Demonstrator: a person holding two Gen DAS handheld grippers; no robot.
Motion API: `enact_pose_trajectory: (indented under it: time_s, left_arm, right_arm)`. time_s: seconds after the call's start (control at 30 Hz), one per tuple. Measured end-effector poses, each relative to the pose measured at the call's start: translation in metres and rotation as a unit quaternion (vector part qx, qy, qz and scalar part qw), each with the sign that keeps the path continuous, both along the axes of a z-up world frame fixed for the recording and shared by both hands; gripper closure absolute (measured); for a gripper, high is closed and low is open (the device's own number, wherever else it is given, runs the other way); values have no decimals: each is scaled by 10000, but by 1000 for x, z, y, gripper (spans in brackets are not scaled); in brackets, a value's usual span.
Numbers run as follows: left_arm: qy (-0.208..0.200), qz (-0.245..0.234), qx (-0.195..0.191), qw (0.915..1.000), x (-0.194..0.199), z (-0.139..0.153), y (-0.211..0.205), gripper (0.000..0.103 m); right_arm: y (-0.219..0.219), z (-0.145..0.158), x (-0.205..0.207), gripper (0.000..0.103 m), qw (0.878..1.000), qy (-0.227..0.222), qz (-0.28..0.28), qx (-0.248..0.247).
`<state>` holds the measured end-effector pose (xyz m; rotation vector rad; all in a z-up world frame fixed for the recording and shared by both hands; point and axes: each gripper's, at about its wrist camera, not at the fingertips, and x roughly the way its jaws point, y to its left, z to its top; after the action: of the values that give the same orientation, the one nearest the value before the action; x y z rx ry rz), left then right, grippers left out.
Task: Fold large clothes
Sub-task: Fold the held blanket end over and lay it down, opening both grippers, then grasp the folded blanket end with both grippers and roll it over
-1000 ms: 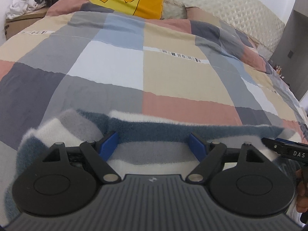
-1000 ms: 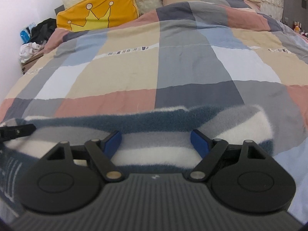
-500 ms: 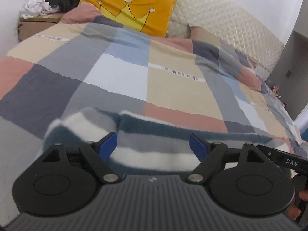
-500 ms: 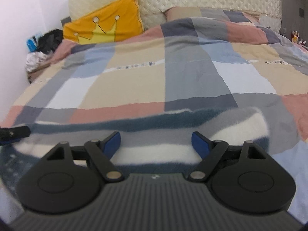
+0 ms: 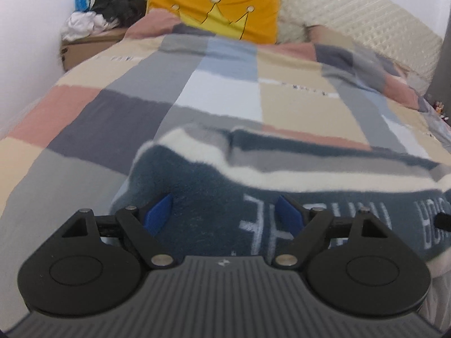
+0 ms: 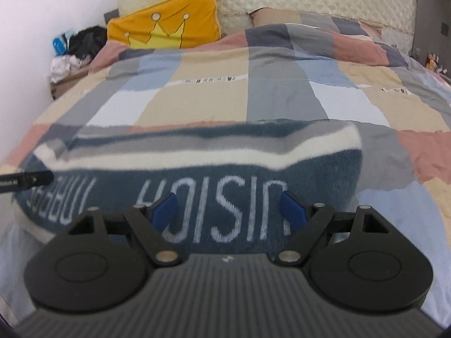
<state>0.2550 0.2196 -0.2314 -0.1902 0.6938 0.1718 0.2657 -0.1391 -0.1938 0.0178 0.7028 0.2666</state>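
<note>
two grippers, left [image 5: 224, 211] and right [image 6: 228, 207], fingers apart over one folded sweater [image 6: 197, 152].

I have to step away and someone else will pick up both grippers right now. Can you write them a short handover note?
Left hand-held gripper: open, nothing between its pads, over the left end of the folded garment.
Right hand-held gripper: open, empty, over the right end.
Fleece garment: dark blue with grey and white stripes and white lettering, lying as a long folded band across the near edge of the patchwork quilt. Yellow crown pillow is at the headboard, well clear.
Done: at least one lengthwise fold, judging by the layered band.
Left: probably fold the ends in to make a compact stack; check the left end, which looks bunched.
</note>
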Motion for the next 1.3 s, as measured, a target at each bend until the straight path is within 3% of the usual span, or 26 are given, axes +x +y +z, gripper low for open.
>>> enact_pose_trajectory:
  time_s: [0.3, 0.6, 0.73, 0.97, 1.07, 1.17, 1.23, 1.3]
  left_arm:
    - [135, 0, -75, 9999, 2, -13, 7, 14]
    - [47, 108, 70, 9999, -11, 6, -7, 14]
    - [-118, 145, 349, 9992, -29, 16, -19, 14]
    - [-380, 187, -15, 9991, -63, 26, -33, 14]
    - [-426, 180, -450, 9979, -76, 25, -38, 13]
    - [-370, 384, -1216, 9911, -84, 16, -33, 8]
    - [-192, 567, -2229, 9730, -85, 0, -20, 7]
    - [65, 761, -3318, 9403, -84, -22, -5, 7]
  right_arm:
    - [0, -22, 2, 19, 9997, 254, 33, 63]
    - [-1, -19, 3, 19, 9996, 267, 20, 62]
    - [-5, -12, -1, 19, 9994, 227, -76, 258]
    - [-18, 3, -21, 19, 9966, 103, -325, 754]
    - [-22, 10, -32, 19, 9940, -26, -372, 1025]
    - [-28, 15, -39, 19, 9891, -82, -463, 1394]
    - [-30, 16, -41, 19, 9857, -54, -496, 1611]
    - [-30, 16, -42, 19, 9823, -28, -481, 1810]
